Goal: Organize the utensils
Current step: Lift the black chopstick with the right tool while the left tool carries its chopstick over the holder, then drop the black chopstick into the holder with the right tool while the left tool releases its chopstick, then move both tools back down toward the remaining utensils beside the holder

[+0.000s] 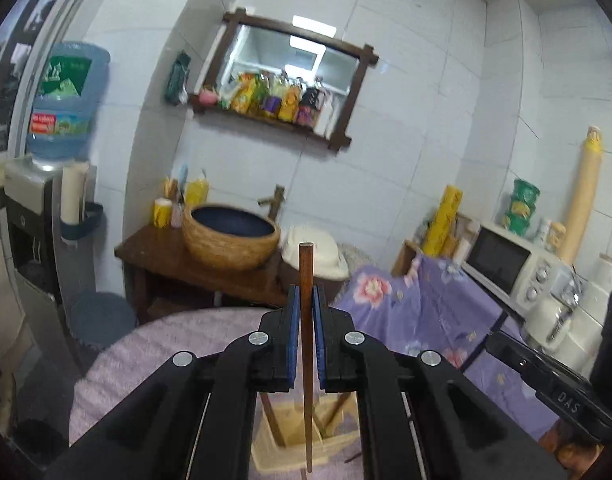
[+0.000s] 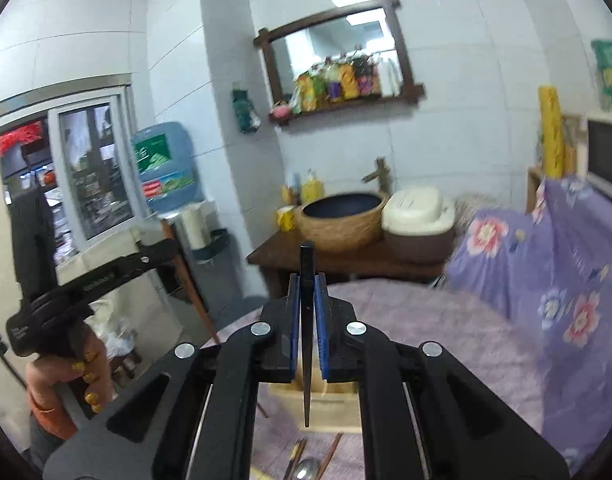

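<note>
Brown wood fills the middle of my left wrist view: a brown chopstick (image 1: 306, 320) stands upright, clamped between the blue pads (image 1: 293, 332) of my left gripper (image 1: 306, 300). Its top sticks up past the fingertips and its lower end hangs down over a pale yellow utensil holder (image 1: 273, 440) that sits on the pink fuzzy tablecloth (image 1: 165, 344). Other brown chopsticks (image 1: 273, 420) already lean inside that holder.

My right gripper (image 2: 306, 292) is closed on a black chopstick (image 2: 306, 340), also held upright, its narrow tip pointing down toward the pale wooden holder (image 2: 334, 416) below. On the cloth nearer to me lie more chopsticks (image 2: 330, 452) and a metal spoon (image 2: 306, 470), loose beside the holder.

From the right wrist camera I can see my left gripper's black body at the left edge, well apart from the right one. Behind the table stand a woven basin (image 2: 342, 220) on a dark wooden stand, a white cooker (image 2: 420, 212), and a bench covered in purple floral cloth (image 2: 546, 260). A wood-framed mirror (image 1: 289, 76) hangs on the white tiled wall.
</note>
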`<state>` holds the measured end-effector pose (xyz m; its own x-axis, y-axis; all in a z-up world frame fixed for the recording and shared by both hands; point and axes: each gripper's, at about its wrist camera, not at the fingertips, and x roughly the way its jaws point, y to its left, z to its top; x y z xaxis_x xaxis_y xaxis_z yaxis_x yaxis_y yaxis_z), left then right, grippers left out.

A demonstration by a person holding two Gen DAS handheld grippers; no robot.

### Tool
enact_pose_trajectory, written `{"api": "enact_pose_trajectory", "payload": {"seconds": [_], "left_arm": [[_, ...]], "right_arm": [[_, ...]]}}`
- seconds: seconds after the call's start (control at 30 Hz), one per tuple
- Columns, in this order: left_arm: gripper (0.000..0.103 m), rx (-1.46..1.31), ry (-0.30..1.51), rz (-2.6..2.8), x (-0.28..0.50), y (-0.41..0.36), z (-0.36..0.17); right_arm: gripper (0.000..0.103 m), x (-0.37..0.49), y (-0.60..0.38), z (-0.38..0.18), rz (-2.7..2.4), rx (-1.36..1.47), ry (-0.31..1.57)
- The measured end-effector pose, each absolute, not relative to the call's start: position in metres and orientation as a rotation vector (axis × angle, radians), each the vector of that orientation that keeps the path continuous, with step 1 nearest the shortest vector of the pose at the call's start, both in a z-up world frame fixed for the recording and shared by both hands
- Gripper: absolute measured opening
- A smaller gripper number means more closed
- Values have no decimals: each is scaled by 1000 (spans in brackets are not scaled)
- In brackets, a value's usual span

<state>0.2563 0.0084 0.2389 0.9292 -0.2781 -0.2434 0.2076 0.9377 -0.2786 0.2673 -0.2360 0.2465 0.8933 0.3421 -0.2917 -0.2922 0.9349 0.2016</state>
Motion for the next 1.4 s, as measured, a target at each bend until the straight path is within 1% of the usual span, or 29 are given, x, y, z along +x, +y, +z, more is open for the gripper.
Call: {"api": "enact_pose_trajectory", "payload": {"seconds": [0.1,0.2,0.27,0.4,0.6,0.8,0.9,0.97,1.0,1.03,1.07,1.1,1.13,1.2,1.23,1.27,1.3,1.33,1.4], "left_arm": [[8,-262,300,-227,281,2,237],[8,-264,330,-198,297,-2,215],[8,-268,370,-192,304,-1,195],[8,-267,417,-186,303,0,161],[8,-244,475,-184,299,-4,128],[8,-267,536,-189,307,-5,105],[8,-252,525,-182,302,-9,102],[10,-242,524,-185,298,-11,101],[15,-234,524,-188,295,-12,100],[25,-227,521,-188,292,-12,100],[32,-224,517,-187,288,-11,99],[45,-224,507,-181,283,-10,99],[50,-226,494,-177,276,-8,99],[55,-216,473,-171,263,-5,98],[57,-208,465,-167,257,-4,97],[63,-197,457,-164,250,-3,95],[69,-189,452,-160,245,-1,93],[71,-182,446,-154,239,1,89],[80,-168,439,-141,228,4,80]], "right_arm": [[8,287,-235,246,278,141,314],[8,305,-238,227,239,149,330],[8,315,-238,208,235,157,373],[8,324,-239,174,248,179,444],[8,336,-242,134,248,229,514],[8,335,-243,124,240,243,505],[8,335,-242,120,234,236,505],[14,335,-242,115,241,241,518],[16,334,-242,112,240,244,520],[24,332,-242,110,238,248,520],[33,329,-242,108,238,252,518],[36,327,-243,106,237,256,513],[38,324,-242,105,235,256,509],[41,315,-240,102,230,240,497],[50,310,-238,101,225,227,491],[62,303,-236,99,217,210,483],[67,296,-233,97,205,187,468],[72,288,-229,94,195,159,455],[73,276,-221,85,186,113,456]]}}
